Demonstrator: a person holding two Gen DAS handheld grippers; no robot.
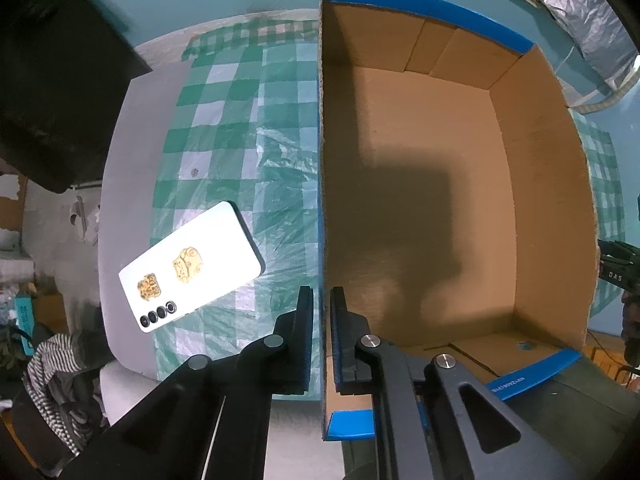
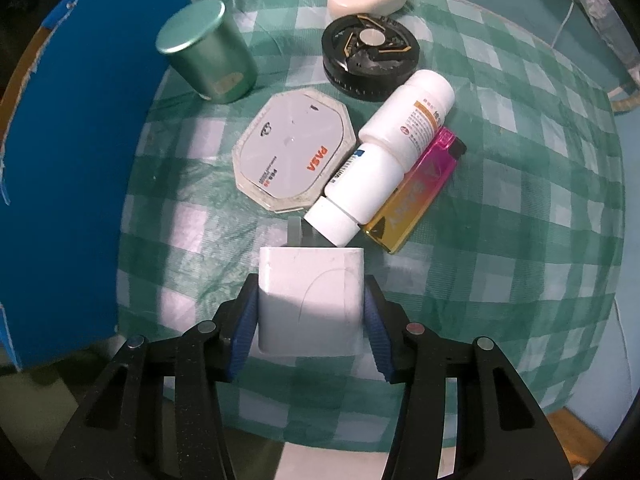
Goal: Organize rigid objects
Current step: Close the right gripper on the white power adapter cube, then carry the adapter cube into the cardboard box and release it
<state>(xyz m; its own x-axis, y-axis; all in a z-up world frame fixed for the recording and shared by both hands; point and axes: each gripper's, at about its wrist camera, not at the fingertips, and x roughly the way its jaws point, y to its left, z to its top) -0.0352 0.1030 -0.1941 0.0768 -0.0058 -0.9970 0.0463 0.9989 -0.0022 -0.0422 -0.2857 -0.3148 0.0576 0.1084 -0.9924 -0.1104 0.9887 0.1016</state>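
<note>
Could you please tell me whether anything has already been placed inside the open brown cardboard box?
No, the brown cardboard box with blue tape on its rim shows only a bare floor with a shadow across it.

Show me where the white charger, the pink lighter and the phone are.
white charger (image 2: pixel 312 304), right wrist view, middle of its top face.
pink lighter (image 2: pixel 420 188), right wrist view, middle of its body.
phone (image 1: pixel 191 266), left wrist view, middle of its white back.

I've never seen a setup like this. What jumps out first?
The right tongs squeeze a white charger block, with a heap of small things beyond it, notably a pink-and-gold lighter. The left tongs pinch the wall of a big empty cardboard box; a white phone lies outside it.
</note>
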